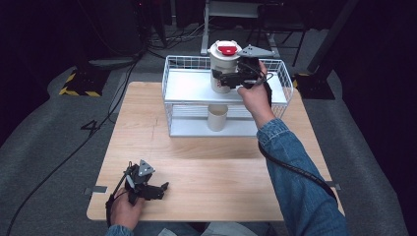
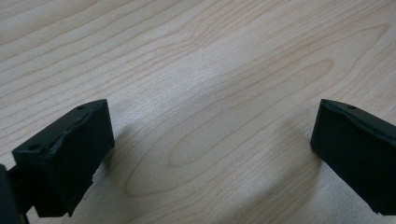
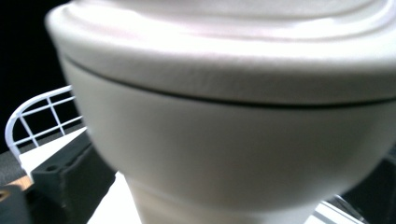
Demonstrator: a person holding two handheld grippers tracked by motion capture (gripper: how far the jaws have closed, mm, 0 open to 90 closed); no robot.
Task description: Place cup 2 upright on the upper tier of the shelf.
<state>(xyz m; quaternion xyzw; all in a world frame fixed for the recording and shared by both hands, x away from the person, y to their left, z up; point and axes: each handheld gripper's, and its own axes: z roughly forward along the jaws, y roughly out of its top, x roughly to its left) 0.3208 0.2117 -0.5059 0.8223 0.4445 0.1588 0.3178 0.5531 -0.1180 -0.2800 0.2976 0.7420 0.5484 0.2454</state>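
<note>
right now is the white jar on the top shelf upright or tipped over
Upright. The white jar stands on the wire rack's top shelf, its red-centred lid facing up, with the right gripper around its body.

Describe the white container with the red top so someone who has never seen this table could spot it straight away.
At the far end of the wooden table stands a white wire rack with two shelves. The container stands upright on the upper shelf, with the right gripper around it. Unlike the plain open cup on the shelf below, it has a lid with a red centre.
</note>
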